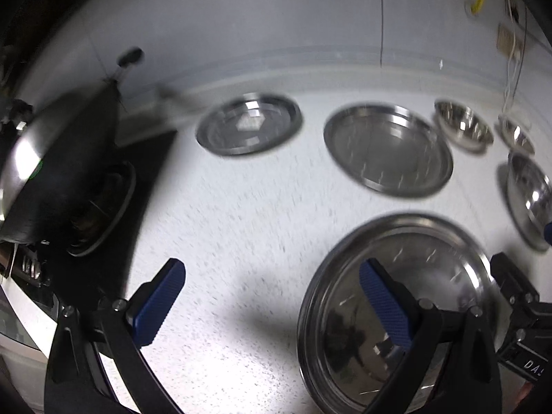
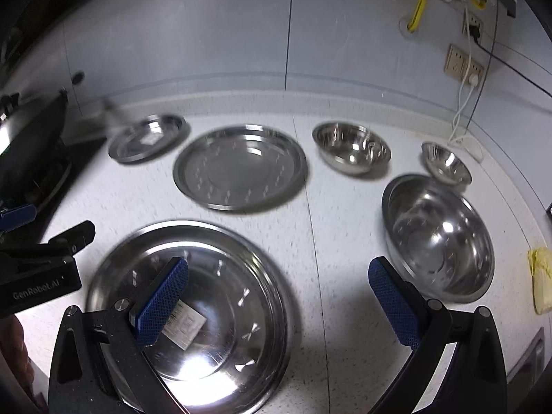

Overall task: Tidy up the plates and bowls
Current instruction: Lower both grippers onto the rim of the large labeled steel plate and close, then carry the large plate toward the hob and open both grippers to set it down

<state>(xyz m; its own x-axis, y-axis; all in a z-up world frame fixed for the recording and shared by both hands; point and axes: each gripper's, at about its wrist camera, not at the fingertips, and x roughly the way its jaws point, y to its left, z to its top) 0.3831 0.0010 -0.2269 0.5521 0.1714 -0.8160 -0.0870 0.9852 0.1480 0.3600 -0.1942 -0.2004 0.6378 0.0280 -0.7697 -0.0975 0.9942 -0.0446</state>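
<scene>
"GenRobot.AI" on left gripper (image 2: 41,258), both grippers wide open, empty, right gripper (image 2: 279,296) over big plate (image 2: 220,296) with sticker (image 2: 184,324), three plates, three bowls on white counter (image 2: 327,276)

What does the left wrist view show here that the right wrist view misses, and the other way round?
Left wrist only: the black wok close up over the stove burner.
Right wrist only: a yellow cloth at the counter's right edge, wall sockets, and a label inside the nearest plate.
Both: three plates, three bowls, white counter, and both grippers, left gripper and right gripper, open and empty.
</scene>
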